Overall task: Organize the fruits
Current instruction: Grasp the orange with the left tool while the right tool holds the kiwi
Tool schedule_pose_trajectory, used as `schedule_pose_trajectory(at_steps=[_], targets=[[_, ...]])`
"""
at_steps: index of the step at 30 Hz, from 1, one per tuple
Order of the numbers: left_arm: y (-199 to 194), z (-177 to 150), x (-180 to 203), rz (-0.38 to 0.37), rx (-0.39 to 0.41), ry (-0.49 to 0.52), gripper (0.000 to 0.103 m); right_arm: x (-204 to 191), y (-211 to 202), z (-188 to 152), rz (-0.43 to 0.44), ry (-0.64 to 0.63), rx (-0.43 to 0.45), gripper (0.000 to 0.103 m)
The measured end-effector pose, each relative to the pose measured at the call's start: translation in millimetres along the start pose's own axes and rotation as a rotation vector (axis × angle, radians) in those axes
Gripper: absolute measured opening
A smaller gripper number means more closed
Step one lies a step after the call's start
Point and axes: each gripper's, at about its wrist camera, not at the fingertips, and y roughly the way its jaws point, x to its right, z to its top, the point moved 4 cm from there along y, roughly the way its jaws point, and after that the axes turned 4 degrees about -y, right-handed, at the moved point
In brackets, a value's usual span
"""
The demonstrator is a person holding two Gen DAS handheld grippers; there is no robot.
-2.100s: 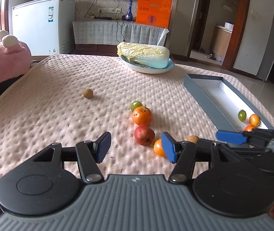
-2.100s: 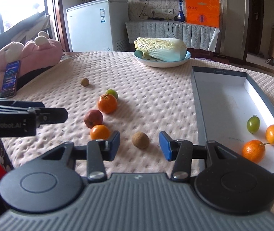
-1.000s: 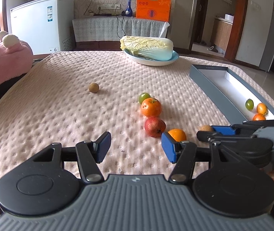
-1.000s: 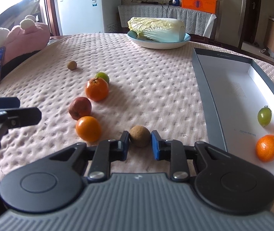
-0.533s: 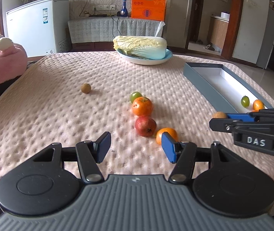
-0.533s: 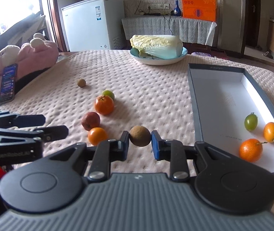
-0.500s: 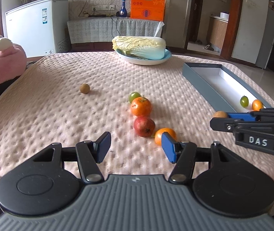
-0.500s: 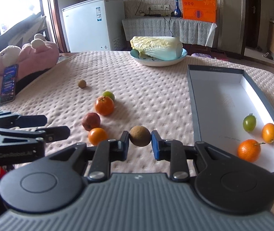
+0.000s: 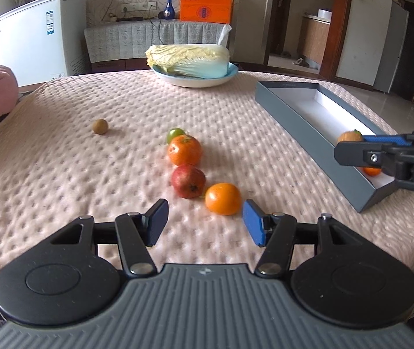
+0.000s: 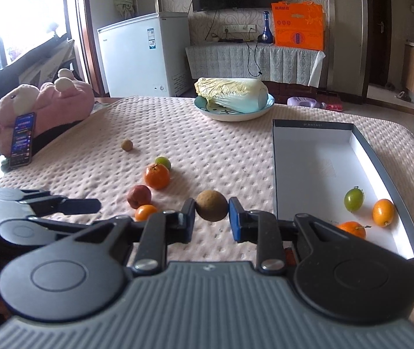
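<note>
In the left wrist view, the left gripper (image 9: 205,221) fills the bottom of the frame with its jaws spread apart and nothing between the pads, low over the pink bumpy tablecloth (image 9: 61,168). Just above its right pad sits an orange (image 9: 223,198), touching a red apple (image 9: 188,181); above those come a tangerine (image 9: 184,149) and a green fruit (image 9: 175,133) tucked behind it. A small brown fruit (image 9: 100,126) lies alone toward the left of centre. At the right edge the right gripper (image 9: 349,142) reaches in sideways over the grey box (image 9: 303,133), which runs along the right side (a brown round fruit shows at its tip).

In the right wrist view, the right gripper (image 10: 211,213) sits at centre, clenched on a brown round fruit (image 10: 211,205) lifted clear of the cloth. The box, at right, holds a green fruit (image 10: 353,199), a small orange fruit (image 10: 383,212) and a stemmed tangerine (image 10: 351,229) in its lower end. A cabbage on a plate (image 10: 233,115) sits at upper centre
</note>
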Motion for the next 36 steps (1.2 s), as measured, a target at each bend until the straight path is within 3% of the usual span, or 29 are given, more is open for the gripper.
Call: schedule_pose_trajectory(at_steps=[12,21,24,29,36], targets=[[30,-2,15,-0.005,-0.027,-0.009,0.062,8,-10,-1,0.004,-0.003,0.015,0.028],[48,1,18,0.007,-0.031,-0.060,0.048,11,-13,-1,0.005,-0.001,0.019,0.028],[51,2,18,0.031,-0.022,-0.055,0.039,12,-13,-1,0.006,0.000,0.019,0.028],[50,1,22,0.046,-0.015,-0.018,0.039,12,-13,-1,0.006,0.002,0.019,0.028],[42,3,23,0.013,-0.016,-0.021,0.039,11,-11,0,0.011,0.003,0.015,0.028]])
